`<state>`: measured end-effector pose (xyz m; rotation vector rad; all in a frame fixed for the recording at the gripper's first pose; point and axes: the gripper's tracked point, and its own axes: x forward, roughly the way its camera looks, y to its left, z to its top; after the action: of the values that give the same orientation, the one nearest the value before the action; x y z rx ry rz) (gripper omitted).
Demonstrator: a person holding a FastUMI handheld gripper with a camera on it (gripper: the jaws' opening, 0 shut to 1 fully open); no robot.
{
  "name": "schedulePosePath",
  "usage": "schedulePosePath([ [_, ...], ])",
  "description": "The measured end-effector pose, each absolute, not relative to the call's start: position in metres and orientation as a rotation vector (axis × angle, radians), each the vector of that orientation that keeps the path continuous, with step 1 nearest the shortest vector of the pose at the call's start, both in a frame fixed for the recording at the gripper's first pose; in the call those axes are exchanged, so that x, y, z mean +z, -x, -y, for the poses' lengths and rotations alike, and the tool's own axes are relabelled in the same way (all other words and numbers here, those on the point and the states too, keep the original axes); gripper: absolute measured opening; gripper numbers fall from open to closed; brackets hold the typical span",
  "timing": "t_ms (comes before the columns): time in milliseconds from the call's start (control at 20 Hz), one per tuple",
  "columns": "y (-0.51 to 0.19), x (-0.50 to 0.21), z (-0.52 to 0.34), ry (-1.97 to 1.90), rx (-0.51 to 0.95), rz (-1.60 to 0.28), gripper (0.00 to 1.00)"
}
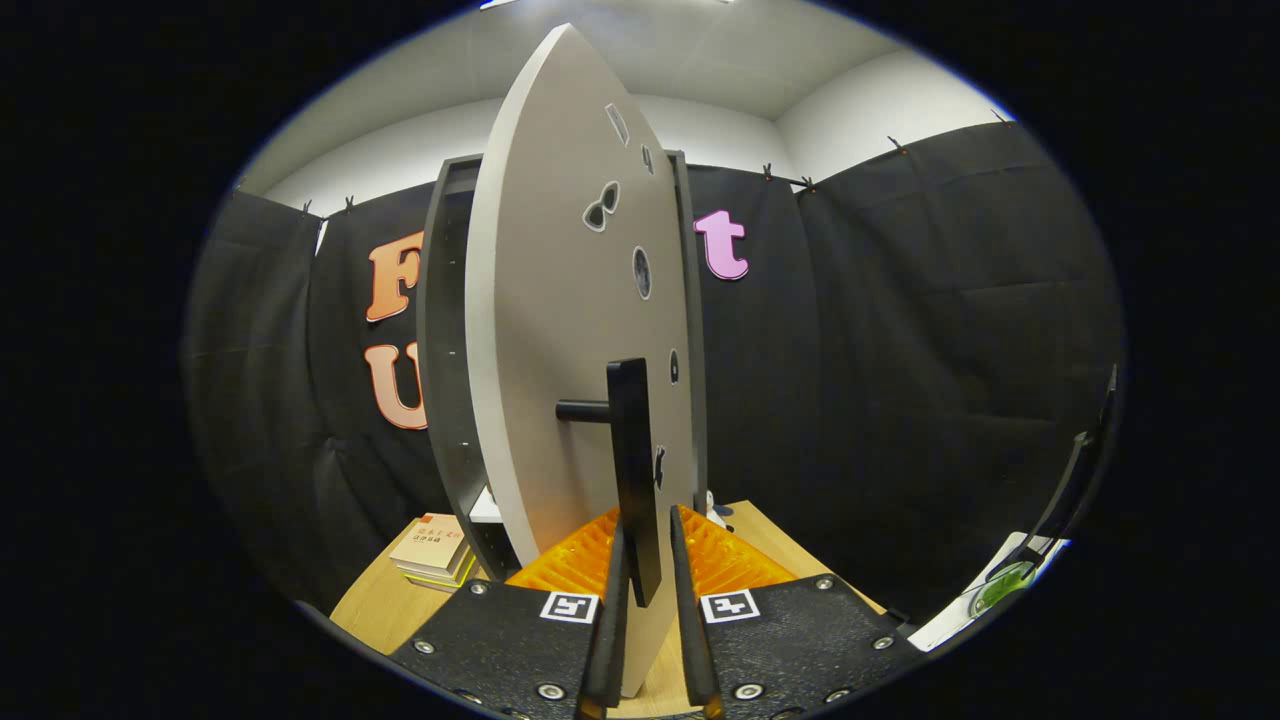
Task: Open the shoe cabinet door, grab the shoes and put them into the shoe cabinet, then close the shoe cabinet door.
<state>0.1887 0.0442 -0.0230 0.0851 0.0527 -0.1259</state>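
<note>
The gripper (650, 600) has two slim, tapering fingers (607, 640) flanked by textured black plates with silver screws, each plate carrying a square black-and-white marker beside its finger.

Even overhead light falls bright on the pale cabinet door (560, 330), glare-free, while the booth's dark cloth swallows detail. Fisheye distortion bows the door's edges; focus stays sharp, with soft shadow beneath the handle (632, 470).
</note>
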Motion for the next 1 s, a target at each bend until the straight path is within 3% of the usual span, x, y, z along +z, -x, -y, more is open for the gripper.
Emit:
schedulePosePath([
  [1000,-0.179,-0.023,0.002,-0.062,-0.352,-0.036,0.13],
])
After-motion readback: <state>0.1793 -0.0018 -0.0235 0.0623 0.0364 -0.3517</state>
